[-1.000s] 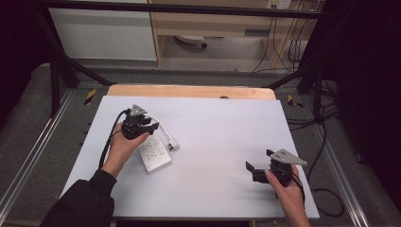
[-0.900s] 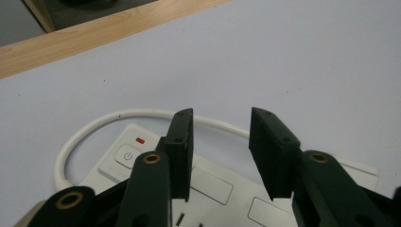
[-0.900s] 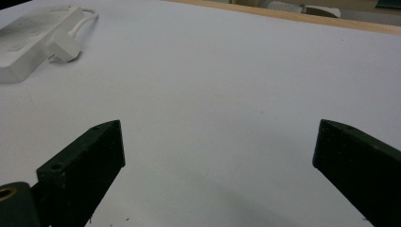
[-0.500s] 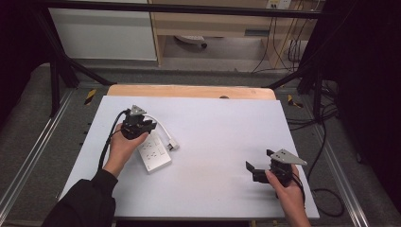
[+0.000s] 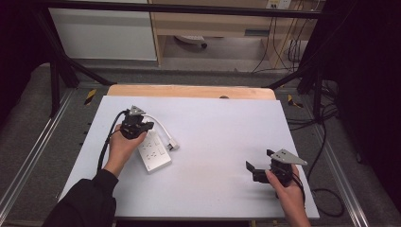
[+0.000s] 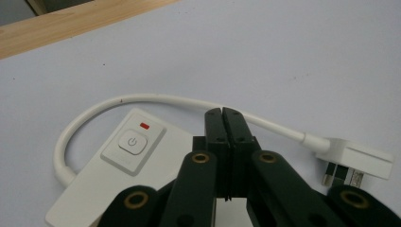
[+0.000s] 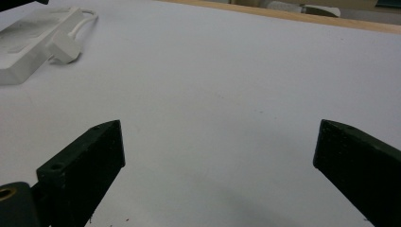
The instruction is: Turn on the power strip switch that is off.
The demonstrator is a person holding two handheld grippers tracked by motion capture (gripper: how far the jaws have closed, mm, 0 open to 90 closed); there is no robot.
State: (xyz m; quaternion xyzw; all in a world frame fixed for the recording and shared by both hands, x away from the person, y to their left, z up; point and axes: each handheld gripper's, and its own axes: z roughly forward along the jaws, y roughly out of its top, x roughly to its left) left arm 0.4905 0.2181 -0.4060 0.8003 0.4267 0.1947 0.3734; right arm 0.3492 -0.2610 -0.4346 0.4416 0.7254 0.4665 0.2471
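On the white table (image 5: 213,142), the power strip (image 5: 153,153) lies towards its left side, its short white cable (image 6: 156,100) looping round to the plug (image 6: 357,161) just beside it; the left gripper (image 5: 142,126) hovers over the strip's switch end, near the power button (image 6: 134,142), its jaws having just closed flat together with nothing between them; well apart from the strip, near the table's right edge, the right gripper (image 5: 257,165) has its jaws spread wide and empty.

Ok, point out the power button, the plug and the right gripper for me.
power button (image 6: 133,142), left gripper view, its centre.
plug (image 6: 357,161), left gripper view, white body.
right gripper (image 7: 217,156), right gripper view, midway between open jaws.
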